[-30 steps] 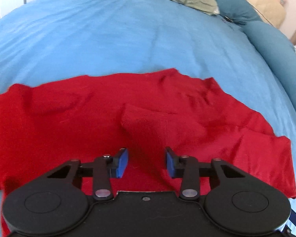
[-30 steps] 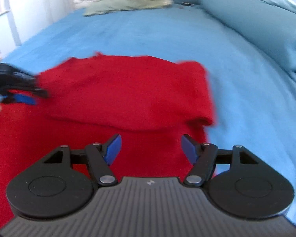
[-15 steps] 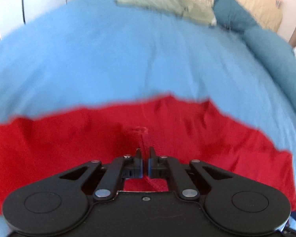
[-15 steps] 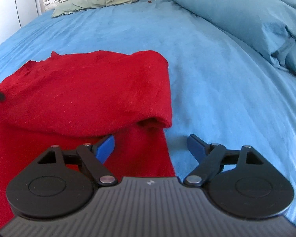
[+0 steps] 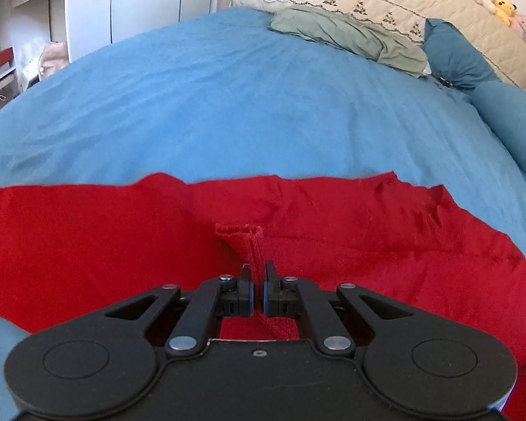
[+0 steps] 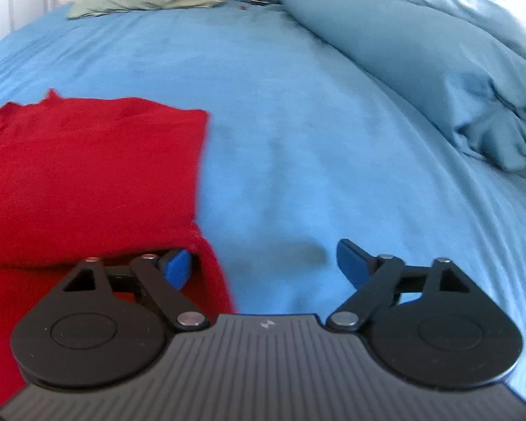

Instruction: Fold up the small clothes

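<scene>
The left gripper (image 5: 257,293) is pinching a raised ridge of the red garment (image 5: 368,245) spread on the blue bed (image 5: 228,112) ahead; the right gripper (image 6: 263,266), jaws opening, empty, sits at its right edge. Mid-fold: next, I judge, carry the pinched cloth across

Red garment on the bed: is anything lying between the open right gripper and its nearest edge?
Nothing visible. The right gripper, jaws opening, hangs over bare blue sheet, with the red garment edge beside its left finger.

A red garment (image 5: 333,245) lies partly folded on the bed, one ridge pinched up.
</scene>
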